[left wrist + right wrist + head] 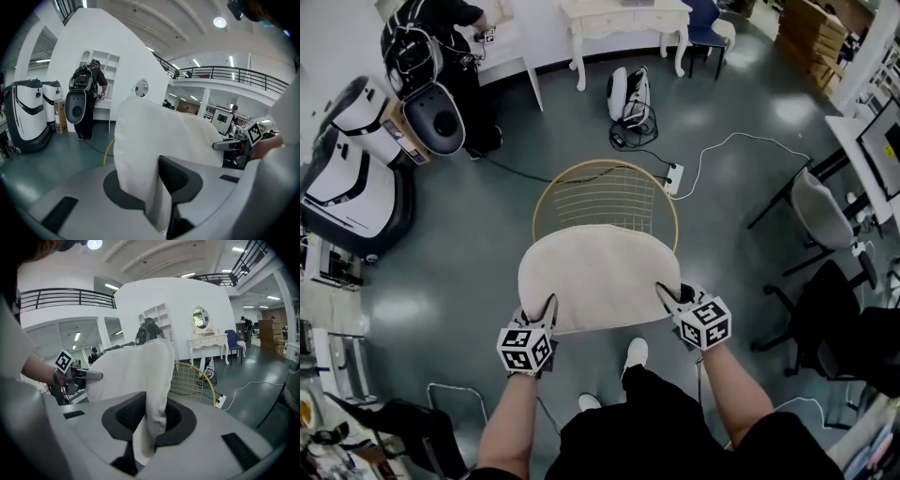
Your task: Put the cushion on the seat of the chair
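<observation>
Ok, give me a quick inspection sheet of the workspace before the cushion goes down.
Surface: dark glossy floor.
Job's things: cushion held over wire chair; seat hidden beneath.
Clutter: white device on floor behind chair.
Grippers: left tongs and right tongs each shut on the cushion's near edge.
Cables: white cable and power strip beside the chair.
Surroundings: white table, a person, office chairs.

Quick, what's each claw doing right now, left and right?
Left claw: closed on the near edge of the cushion.
Right claw: closed on the same edge of the cushion.
</observation>
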Demonstrator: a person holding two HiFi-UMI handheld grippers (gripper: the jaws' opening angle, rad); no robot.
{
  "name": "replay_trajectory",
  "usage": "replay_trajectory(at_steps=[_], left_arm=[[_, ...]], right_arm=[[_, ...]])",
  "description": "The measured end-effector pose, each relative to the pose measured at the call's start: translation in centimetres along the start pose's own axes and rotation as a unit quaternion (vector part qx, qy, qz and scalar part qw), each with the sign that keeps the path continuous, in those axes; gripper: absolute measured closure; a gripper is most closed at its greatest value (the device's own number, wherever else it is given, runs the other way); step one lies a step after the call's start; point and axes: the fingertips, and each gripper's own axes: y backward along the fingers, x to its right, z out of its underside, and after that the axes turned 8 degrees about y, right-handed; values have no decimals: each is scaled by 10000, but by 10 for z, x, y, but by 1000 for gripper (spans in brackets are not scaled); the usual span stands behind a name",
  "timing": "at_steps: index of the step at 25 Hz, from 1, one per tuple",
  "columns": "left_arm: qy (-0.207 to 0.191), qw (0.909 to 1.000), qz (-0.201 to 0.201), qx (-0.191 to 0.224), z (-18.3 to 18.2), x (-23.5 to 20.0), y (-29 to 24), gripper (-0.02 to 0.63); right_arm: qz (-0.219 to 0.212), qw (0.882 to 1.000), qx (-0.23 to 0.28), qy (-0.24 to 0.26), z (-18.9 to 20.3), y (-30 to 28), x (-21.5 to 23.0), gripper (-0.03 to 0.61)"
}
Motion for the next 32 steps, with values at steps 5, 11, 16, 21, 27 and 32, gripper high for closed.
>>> replay_trajectory(at_steps=[5,11,16,21,27,32], left_arm=[[2,9999,-110,-37,-5,10,-27,505],[-67,9996,-236,-118,-4,12,-55,492],[-71,9993,-236,-283,5,13,-78,480],[-12,9987,-215,-453,15,5,-98,468],[40,9977,-163,-660,27,-15,-120,457],[78,9961,-125,-874,42,-35,-144,451]], right_arm=[[-91,9999,-48,-61,2,-7,31,508],[-154,9998,-108,-62,7,-20,59,508],[-131,9995,-233,-154,21,-28,78,507],[-86,9990,-339,-281,36,-38,88,508],[1,9980,-500,-376,52,-60,93,508],[42,9969,-682,-402,72,-84,98,506]])
